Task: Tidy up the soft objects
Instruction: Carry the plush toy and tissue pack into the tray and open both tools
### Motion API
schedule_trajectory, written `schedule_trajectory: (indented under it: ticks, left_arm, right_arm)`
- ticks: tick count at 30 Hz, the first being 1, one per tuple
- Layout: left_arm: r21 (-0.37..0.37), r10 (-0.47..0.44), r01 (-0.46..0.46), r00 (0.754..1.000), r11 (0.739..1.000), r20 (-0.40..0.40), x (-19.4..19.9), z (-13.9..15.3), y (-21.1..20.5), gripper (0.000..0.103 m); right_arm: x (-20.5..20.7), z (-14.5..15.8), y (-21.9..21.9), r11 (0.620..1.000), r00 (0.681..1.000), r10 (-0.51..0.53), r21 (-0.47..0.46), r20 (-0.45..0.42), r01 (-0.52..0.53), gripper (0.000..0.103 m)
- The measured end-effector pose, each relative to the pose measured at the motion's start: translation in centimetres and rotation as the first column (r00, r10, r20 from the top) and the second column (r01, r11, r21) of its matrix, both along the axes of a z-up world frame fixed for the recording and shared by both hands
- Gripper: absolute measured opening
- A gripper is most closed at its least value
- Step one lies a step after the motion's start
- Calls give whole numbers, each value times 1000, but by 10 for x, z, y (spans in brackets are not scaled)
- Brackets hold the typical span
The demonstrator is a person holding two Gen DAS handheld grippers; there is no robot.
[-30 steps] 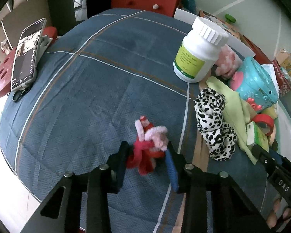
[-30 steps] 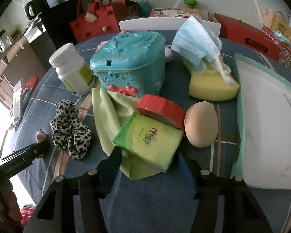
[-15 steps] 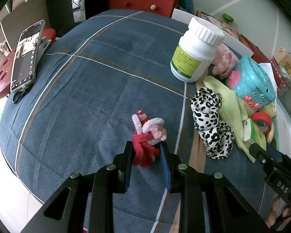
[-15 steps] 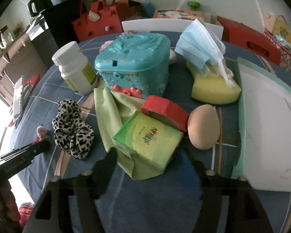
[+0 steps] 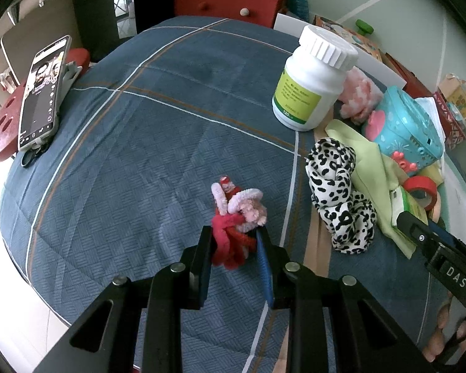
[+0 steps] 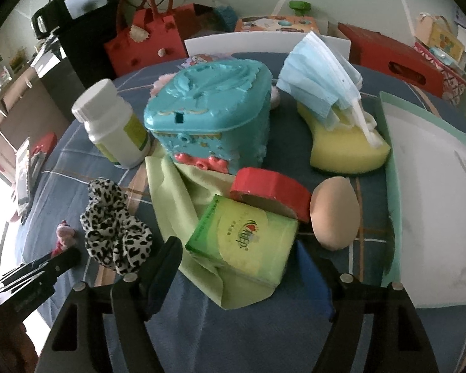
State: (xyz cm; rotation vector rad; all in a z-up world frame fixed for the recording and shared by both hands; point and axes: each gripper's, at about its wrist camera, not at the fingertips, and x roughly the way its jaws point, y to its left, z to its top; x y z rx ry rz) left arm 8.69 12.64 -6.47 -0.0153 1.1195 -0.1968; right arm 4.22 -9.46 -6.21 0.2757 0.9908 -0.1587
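A bundle of red and pink fuzzy hair ties (image 5: 236,217) lies on the blue quilted tabletop (image 5: 158,143). My left gripper (image 5: 233,242) is shut on its red part, pads pressing from both sides. In the right wrist view, a green tissue pack (image 6: 242,239) lies on a light green cloth (image 6: 177,192). My right gripper (image 6: 237,258) straddles the pack; its jaws are opening, and the pads stand just clear of the pack's sides. A leopard-print scrunchie (image 5: 338,199) lies between the two grippers.
Behind the pack are a red tape roll (image 6: 270,189), a beige egg-shaped sponge (image 6: 335,214), a teal box (image 6: 208,115), a white bottle (image 6: 115,124), and a yellow sponge (image 6: 348,149) under a face mask (image 6: 320,77). A white tray (image 6: 435,186) lies right. A phone (image 5: 43,93) lies far left.
My left gripper's fingers closed in on the hair ties and now pinch them. My right gripper's jaws spread wider around the tissue pack.
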Motion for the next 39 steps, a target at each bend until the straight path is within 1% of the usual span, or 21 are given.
schedule_trajectory:
  ticks: [3,4,5,14,19,23,26,29,32,36,39]
  left_arm:
    - [3,0,0,1000,1000,0,0,0,0,28]
    - [4,0,0,1000,1000,-1,0,0,0,28]
    - [7,1,-1,1000,1000,0,0,-1,0,28]
    - [18,2,-3,1000,1000,11,-6,10,1,28]
    - [17,-6,5,999,1000,38,-14,29,-1,28]
    - [7,-37,37,995,999,95,-22,57,-10,28]
    - [-2,-71,72,987,997,144,-24,82,-24,28]
    - [-29,-101,108,977,994,187,-23,106,-45,28]
    - [-55,-132,150,962,987,239,-20,132,-76,28]
    - [-78,-186,212,950,974,251,-16,145,-121,28]
    - [-76,-238,265,937,961,254,-17,148,-155,28]
  right_arm:
    - [-1,-4,-4,1000,1000,-5,10,-5,5,76]
    - [-1,-3,-4,1000,1000,-4,10,-3,4,73]
    - [-1,-3,-4,1000,1000,0,8,2,0,73]
    - [-12,10,5,1000,999,29,0,29,-29,72]
    - [-27,26,5,999,998,36,-2,59,-36,72]
    - [-43,54,3,999,994,30,12,109,-32,72]
    - [-50,82,-10,1000,986,4,15,169,-6,72]
    - [-56,108,-28,999,975,-47,0,219,48,72]
    - [-61,124,-53,991,965,-120,-23,233,129,72]
    - [-65,138,-91,972,943,-225,-13,246,235,72]
    - [-62,146,-121,954,925,-288,-7,247,299,72]
